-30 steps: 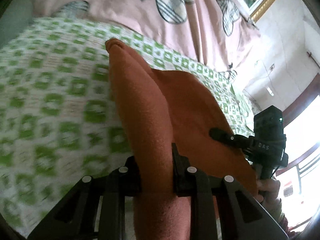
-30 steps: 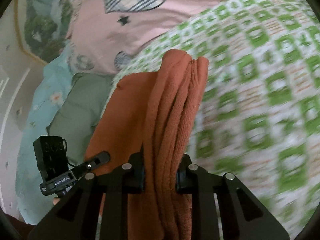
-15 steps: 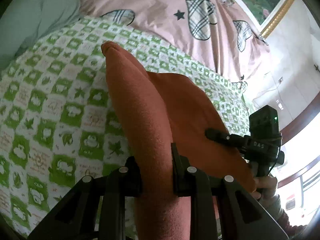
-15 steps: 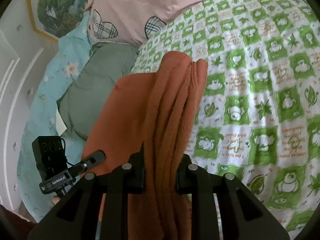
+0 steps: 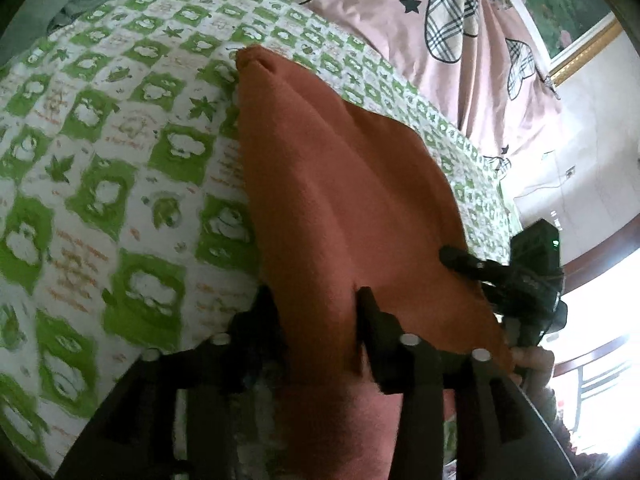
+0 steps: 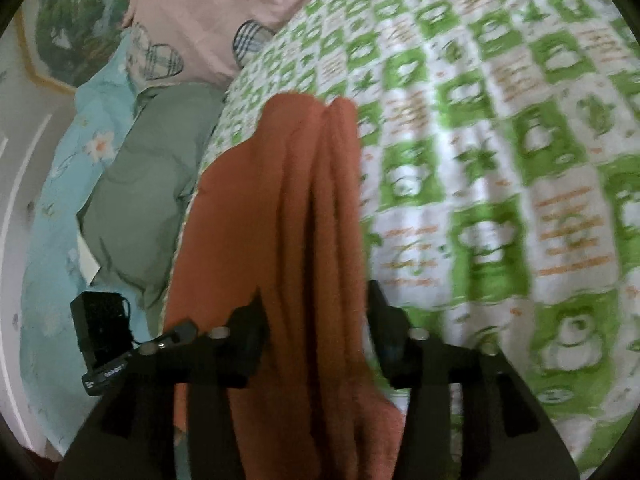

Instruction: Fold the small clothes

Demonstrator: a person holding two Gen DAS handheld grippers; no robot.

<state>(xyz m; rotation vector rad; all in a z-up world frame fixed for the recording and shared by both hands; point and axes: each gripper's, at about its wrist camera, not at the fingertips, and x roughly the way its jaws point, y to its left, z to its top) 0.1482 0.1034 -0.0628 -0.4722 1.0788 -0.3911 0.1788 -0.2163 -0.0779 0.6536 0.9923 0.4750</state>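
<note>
An orange-brown fleece garment [image 5: 340, 184] lies folded lengthwise on the green-and-white checked bedspread [image 5: 120, 200]. One end of it runs back between the fingers of my left gripper [image 5: 318, 304]. Those jaws are opening, the cloth still lies between them, and the pads look slack on it. In the right wrist view the same garment [image 6: 288, 208] hangs in several ridged folds through my right gripper [image 6: 316, 304]. That gripper's jaws are opening too, with small gaps beside the cloth. Each view shows the other gripper's black body at the garment's far side.
A pink quilt with plaid hearts [image 5: 400, 40] lies behind the bedspread [image 6: 520, 160]. A grey-green pillow [image 6: 148, 184] and a teal floral sheet [image 6: 52, 220] sit at the left. A person's hand [image 5: 532, 360] holds the other gripper's body [image 5: 536, 264]. A gold-framed picture [image 5: 580, 20] hangs on the wall.
Both pairs of fingers have spread apart from a tight pinch on the garment. Both grippers have dropped closer to the bedspread, and the garment now rests lower on it.
</note>
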